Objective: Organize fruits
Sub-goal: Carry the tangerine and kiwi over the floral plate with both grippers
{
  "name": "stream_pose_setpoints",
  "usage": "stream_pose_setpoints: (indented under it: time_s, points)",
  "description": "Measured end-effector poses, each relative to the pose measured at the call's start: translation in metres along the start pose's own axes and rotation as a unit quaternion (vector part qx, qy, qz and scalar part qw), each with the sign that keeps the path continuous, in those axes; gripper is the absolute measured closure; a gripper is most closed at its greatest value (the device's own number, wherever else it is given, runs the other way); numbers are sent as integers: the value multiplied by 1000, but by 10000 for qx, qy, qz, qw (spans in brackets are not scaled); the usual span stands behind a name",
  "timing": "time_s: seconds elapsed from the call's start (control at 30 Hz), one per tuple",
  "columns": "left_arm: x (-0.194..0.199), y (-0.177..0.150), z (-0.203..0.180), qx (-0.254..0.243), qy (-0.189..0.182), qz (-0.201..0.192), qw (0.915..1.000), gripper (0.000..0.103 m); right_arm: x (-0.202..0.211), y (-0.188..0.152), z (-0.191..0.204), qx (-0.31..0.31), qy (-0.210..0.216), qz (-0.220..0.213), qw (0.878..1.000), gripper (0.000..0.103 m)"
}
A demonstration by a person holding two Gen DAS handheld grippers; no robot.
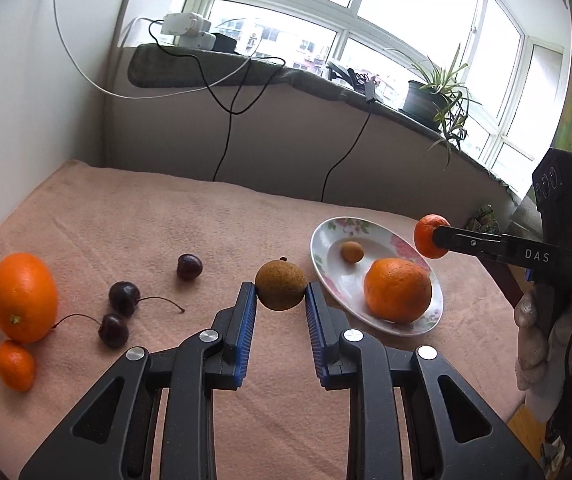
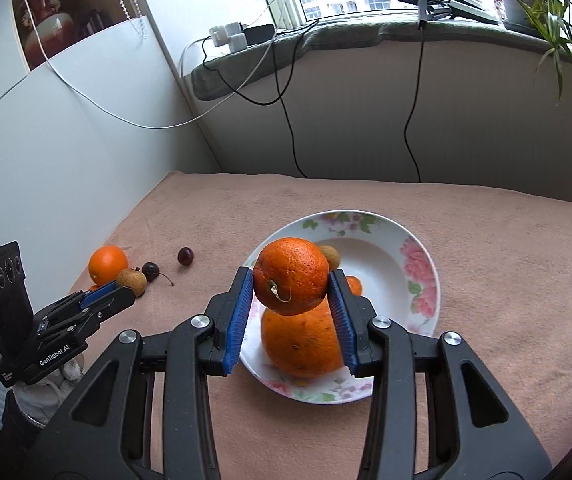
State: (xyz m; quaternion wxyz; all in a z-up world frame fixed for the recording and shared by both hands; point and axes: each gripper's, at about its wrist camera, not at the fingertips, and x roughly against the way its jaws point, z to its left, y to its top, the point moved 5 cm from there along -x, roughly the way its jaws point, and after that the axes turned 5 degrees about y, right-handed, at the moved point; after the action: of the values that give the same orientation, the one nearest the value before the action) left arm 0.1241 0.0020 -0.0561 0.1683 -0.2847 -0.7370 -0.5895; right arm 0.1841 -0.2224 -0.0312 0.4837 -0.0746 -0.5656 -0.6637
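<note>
While mandarin (image 2: 290, 276) hides plate (image 2: 413, 252), orange (image 2: 301, 344) half-covered

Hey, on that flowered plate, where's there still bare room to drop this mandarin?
The plate is free on its right and far side, the white basin by the pink-flower rim. Its near-left part is crowded by the large orange, and a small brown fruit sits toward the far left. The mandarin in the right gripper hangs above that orange.

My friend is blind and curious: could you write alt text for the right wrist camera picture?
The right gripper holds a small orange above a floral plate that already carries a large orange. To the left, the left gripper grips a brown longan near cherries on a pink cloth.
</note>
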Motion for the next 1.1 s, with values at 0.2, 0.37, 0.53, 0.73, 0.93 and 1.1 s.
stream_pose_setpoints:
  time_s: [0.2,0.37,0.53,0.73,0.93,1.1]
  points:
    - [-23,5,-18,-110,-175,134,9997,79,-2,-5,-32,-218,-177,87,9996,63]
    - [-39,8,-30,-181,-269,237,9992,79,-9,-5,-49,-345,-252,149,9990,63]
    - [-51,11,-37,-277,-304,318,9986,79,-19,-3,-60,-375,-335,262,9984,63]
    - [-63,11,-45,-368,-338,433,9978,79,-24,-2,-69,-422,-368,297,9980,63]
    - [-67,11,-51,-468,-330,483,9972,79,-24,-1,-70,-376,-394,322,9980,63]
    - [-69,9,-54,-524,-351,559,9964,79,-24,0,-70,-350,-397,331,9981,62]
